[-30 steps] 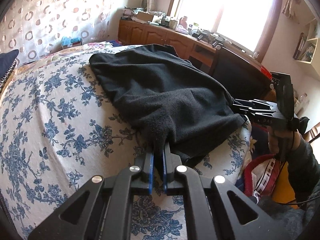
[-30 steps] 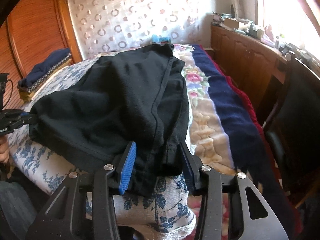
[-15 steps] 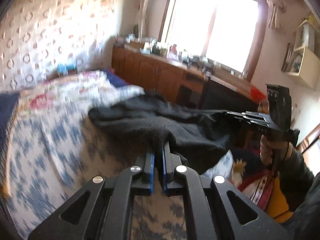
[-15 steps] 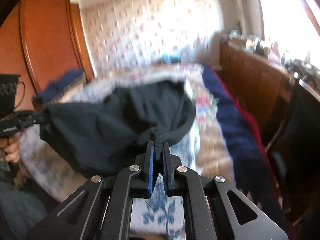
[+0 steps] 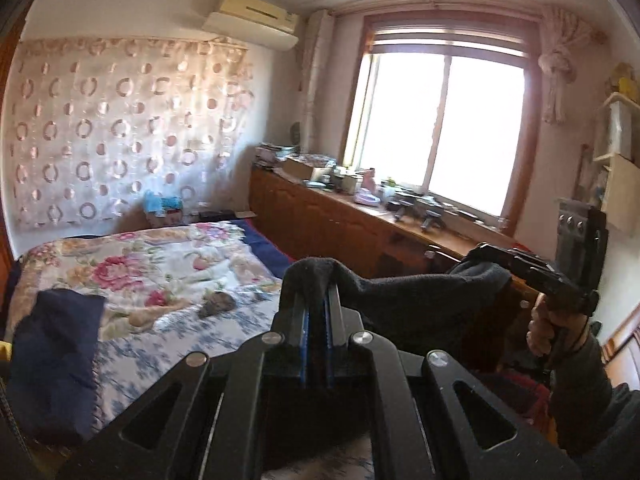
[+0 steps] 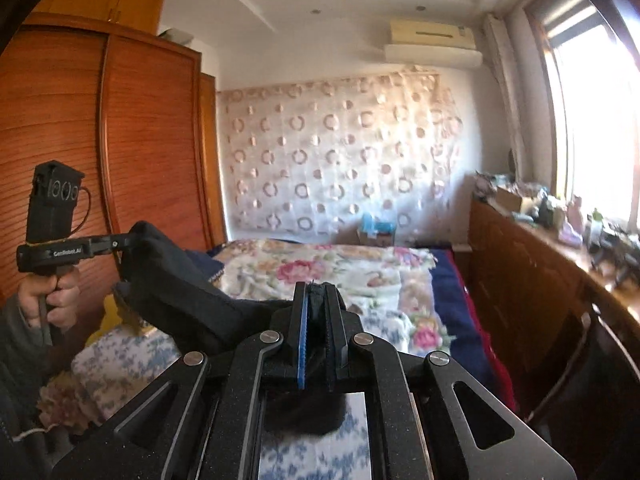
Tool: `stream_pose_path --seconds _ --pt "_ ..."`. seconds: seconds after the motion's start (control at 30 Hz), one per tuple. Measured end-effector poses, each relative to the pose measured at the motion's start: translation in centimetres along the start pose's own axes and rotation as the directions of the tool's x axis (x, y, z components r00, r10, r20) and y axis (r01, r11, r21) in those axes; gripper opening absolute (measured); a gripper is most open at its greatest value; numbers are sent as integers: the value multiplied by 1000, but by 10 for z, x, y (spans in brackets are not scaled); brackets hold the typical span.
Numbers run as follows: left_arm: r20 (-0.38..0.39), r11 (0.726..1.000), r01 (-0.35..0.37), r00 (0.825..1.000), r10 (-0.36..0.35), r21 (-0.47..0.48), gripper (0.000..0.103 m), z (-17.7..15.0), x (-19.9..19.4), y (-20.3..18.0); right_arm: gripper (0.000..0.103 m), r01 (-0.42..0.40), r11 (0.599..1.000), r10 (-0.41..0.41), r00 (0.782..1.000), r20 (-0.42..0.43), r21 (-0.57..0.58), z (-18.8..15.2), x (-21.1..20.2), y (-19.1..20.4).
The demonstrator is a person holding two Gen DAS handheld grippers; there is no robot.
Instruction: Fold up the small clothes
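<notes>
Both my grippers are clamped on the black garment (image 5: 420,292): left gripper (image 5: 316,308) pinches one corner, right gripper (image 6: 316,312) the other, its jaws having closed on the cloth within the last second. A second ago the garment lay spread on the bed (image 5: 168,264); it now hangs in the air between my two hands, above the near edge of the bed, its lower part out of view. In my judgement the pick-up is complete and the cloth is ready to be laid flat and folded.

2 claws (image 5: 316,304) (image 6: 316,300), 1 black garment (image 5: 416,292), 1 bed (image 5: 168,280)
</notes>
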State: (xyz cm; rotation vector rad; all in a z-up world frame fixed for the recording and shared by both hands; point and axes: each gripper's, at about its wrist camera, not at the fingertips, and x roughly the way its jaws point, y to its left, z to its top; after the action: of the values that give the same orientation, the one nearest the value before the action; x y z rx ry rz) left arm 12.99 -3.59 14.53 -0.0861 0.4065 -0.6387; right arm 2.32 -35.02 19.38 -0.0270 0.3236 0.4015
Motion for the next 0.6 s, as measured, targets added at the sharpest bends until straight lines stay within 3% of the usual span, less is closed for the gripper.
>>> stream_pose_path --seconds 0.27,0.37,0.47,0.6 --pt "48 989 -147 988 146 11 3 51 20 49 4 10 1000 -10 1000 -5 -13 51 89 -1" --pt "59 984 -178 983 176 27 3 57 12 57 4 12 1000 -12 1000 25 -6 69 100 0" --pt "20 981 -191 982 190 44 3 34 8 60 4 4 1000 -4 999 34 -13 74 104 7" --pt "-109 982 -182 976 187 56 3 -43 14 60 4 -15 998 12 999 -47 -55 32 100 19"
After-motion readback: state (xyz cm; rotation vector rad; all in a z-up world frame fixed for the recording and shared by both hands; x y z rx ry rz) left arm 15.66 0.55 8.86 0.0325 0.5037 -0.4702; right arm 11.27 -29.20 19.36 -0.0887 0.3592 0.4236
